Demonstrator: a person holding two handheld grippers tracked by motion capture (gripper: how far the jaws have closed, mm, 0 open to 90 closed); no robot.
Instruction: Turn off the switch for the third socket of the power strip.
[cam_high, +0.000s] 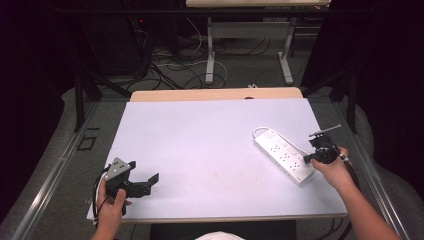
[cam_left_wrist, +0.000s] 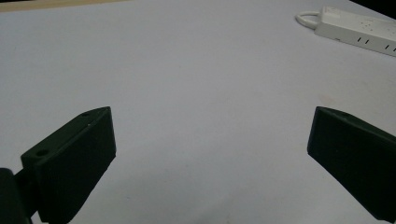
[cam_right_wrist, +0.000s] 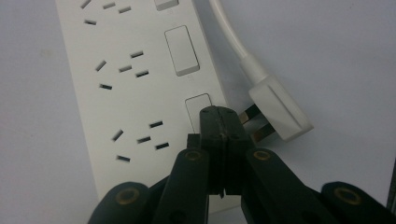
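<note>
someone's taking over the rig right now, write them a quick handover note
Right gripper: jaws shut with nothing between them, tips resting over the rocker switch nearest the end of the white power strip.
Left gripper: jaws wide open, holding nothing, over the near left part of the table.
Power strip lies at the table's right; its own plug lies on the table beside it, not plugged in.
Done: right gripper brought onto the switch.
Left: probably pressing it; whether it has flipped cannot be told.
</note>
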